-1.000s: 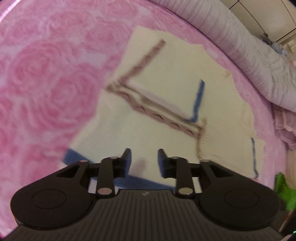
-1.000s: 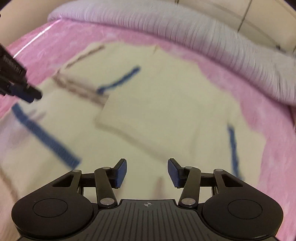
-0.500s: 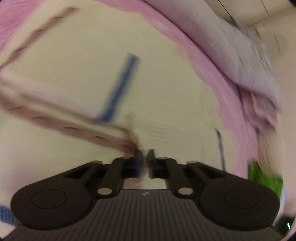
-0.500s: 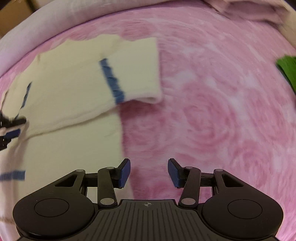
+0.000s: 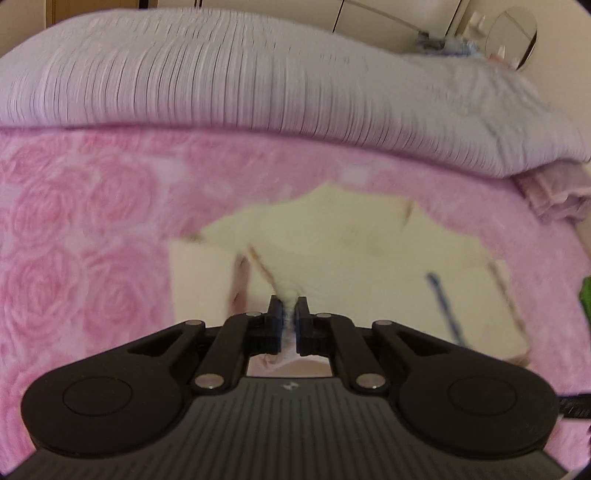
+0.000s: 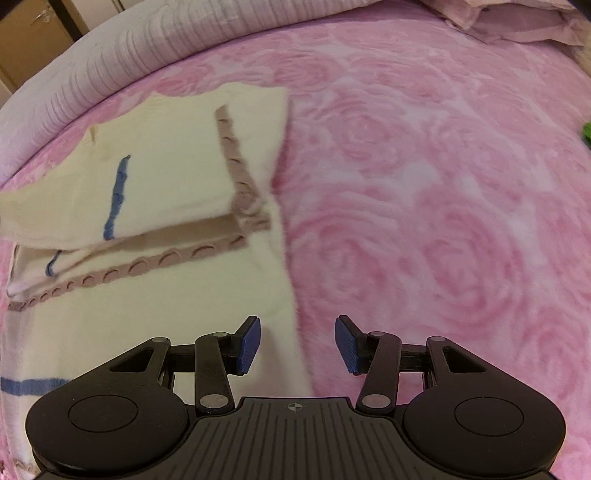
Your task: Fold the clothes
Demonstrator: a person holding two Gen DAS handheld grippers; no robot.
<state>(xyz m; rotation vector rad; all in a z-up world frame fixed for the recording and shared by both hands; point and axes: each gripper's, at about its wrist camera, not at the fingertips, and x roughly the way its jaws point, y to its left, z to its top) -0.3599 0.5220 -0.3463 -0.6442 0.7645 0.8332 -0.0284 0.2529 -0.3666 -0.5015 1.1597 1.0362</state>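
Note:
A cream knit garment (image 6: pixel 155 192) with blue stripes and a brown scalloped trim lies on the pink rose-patterned bed cover (image 6: pixel 424 192). In the left wrist view my left gripper (image 5: pixel 288 314) is shut on a pinched edge of the cream garment (image 5: pixel 351 251), which spreads out ahead of it. In the right wrist view one part of the garment is folded over and lifted at the left. My right gripper (image 6: pixel 297 343) is open and empty, over the garment's right edge near the bottom.
A ribbed lilac duvet (image 5: pixel 258 81) runs along the far side of the bed. A mauve pillow (image 6: pixel 517 18) lies at the top right. Something green (image 6: pixel 585 133) shows at the right edge. Pink cover stretches to the right of the garment.
My left gripper closed on the garment's edge and has lifted and carried it, folding part over. My right gripper swung right to the garment's edge and stayed open.

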